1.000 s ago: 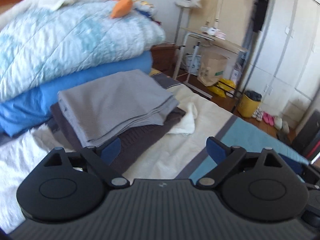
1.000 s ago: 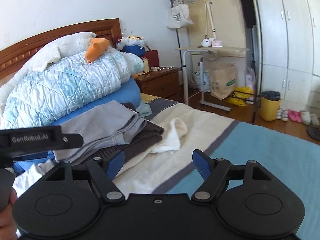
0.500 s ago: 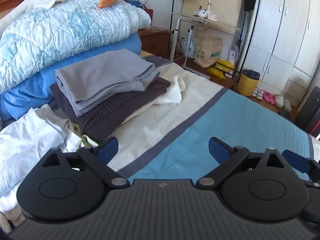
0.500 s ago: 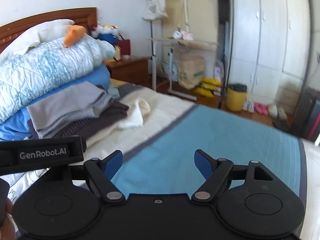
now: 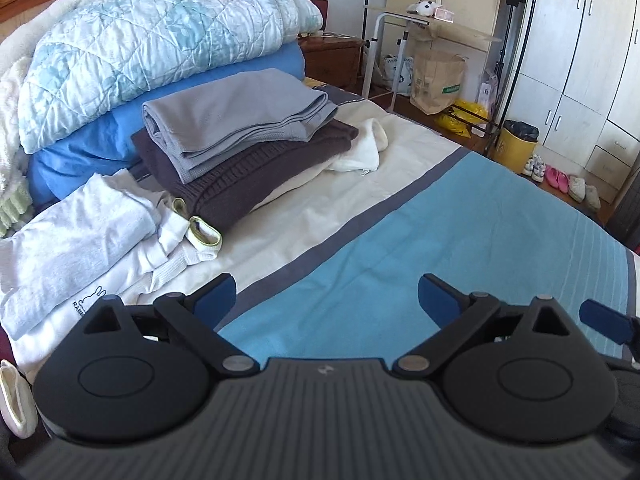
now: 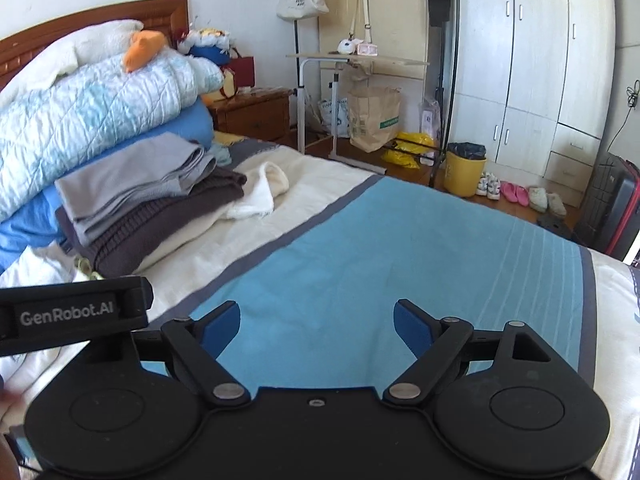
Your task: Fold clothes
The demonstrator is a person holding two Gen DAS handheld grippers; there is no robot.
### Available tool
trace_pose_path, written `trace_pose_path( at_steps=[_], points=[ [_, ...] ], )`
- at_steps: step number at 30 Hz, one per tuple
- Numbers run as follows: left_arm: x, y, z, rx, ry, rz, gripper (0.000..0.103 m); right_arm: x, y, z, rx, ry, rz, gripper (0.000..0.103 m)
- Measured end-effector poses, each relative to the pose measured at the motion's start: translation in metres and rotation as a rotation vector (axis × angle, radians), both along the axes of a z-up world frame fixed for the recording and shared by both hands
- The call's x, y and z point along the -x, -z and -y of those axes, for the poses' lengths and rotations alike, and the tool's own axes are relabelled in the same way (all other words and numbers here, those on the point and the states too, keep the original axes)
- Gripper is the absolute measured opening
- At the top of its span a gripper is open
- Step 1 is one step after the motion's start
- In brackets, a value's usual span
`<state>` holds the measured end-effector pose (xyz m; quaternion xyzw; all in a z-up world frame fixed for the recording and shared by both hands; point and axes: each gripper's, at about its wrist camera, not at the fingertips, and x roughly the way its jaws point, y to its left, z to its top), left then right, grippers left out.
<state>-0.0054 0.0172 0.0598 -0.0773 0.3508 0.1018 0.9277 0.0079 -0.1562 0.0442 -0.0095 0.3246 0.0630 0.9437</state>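
A folded grey garment (image 5: pixel 236 120) lies on a folded dark brown knit (image 5: pixel 248 172) and a cream garment (image 5: pixel 356 152) at the far left of the bed; the stack also shows in the right wrist view (image 6: pixel 132 188). Unfolded white clothes (image 5: pixel 88 240) with green-trimmed cuffs lie in a heap at the near left. My left gripper (image 5: pixel 326 298) is open and empty above the blue bedspread (image 5: pixel 440 240). My right gripper (image 6: pixel 318 320) is open and empty above the same bedspread (image 6: pixel 380 248), to the right of the left one.
A pile of quilts and blue bedding (image 5: pixel 160 40) stands behind the stack by the headboard. Beyond the bed are a nightstand (image 6: pixel 256 116), a rolling table (image 6: pixel 356 60), a paper bag (image 6: pixel 374 118), a yellow bin (image 6: pixel 464 168), shoes and white wardrobes (image 6: pixel 540 60). A suitcase (image 6: pixel 612 208) stands at right.
Both grippers have pulled back from the folded stack toward the near, blue part of the bed. The heap of white clothes has come into the left wrist view. Both stay open.
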Motion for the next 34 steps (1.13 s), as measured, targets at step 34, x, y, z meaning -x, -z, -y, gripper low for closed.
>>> trace_pose_path(
  at_steps=[34],
  points=[
    [0.013,-0.003,0.020,-0.047,0.027,-0.037,0.103,0.012,0.008,0.018,0.024,0.064,-0.100,0.088]
  ],
)
